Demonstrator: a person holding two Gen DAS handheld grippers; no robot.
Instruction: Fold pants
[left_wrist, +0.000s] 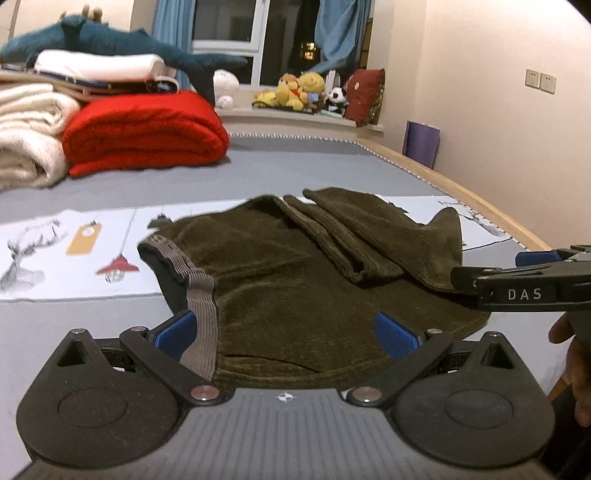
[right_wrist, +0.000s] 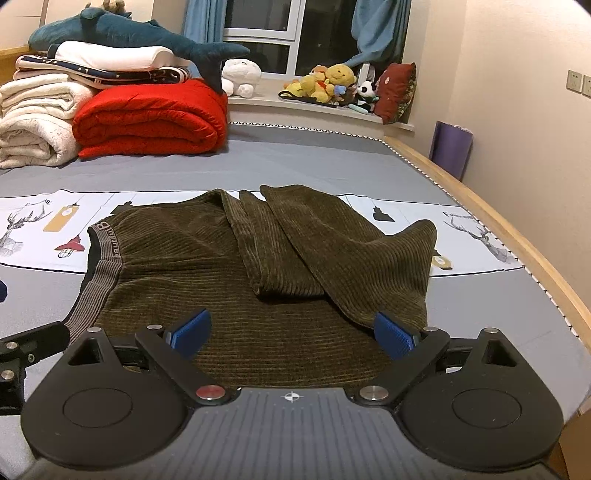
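Dark olive corduroy pants lie on the bed, legs folded back over the seat, and show in the right wrist view too. Their grey elastic waistband is at the left. My left gripper is open, low over the near edge, its left pad by the waistband. My right gripper is open over the near edge by the folded leg end. Seen from the side in the left wrist view, it is at the pants' right edge.
The bed has a grey sheet with a white printed band. A red quilt, white blankets and a plush shark are stacked far left. The wooden bed edge runs along the right. Soft toys sit on the windowsill.
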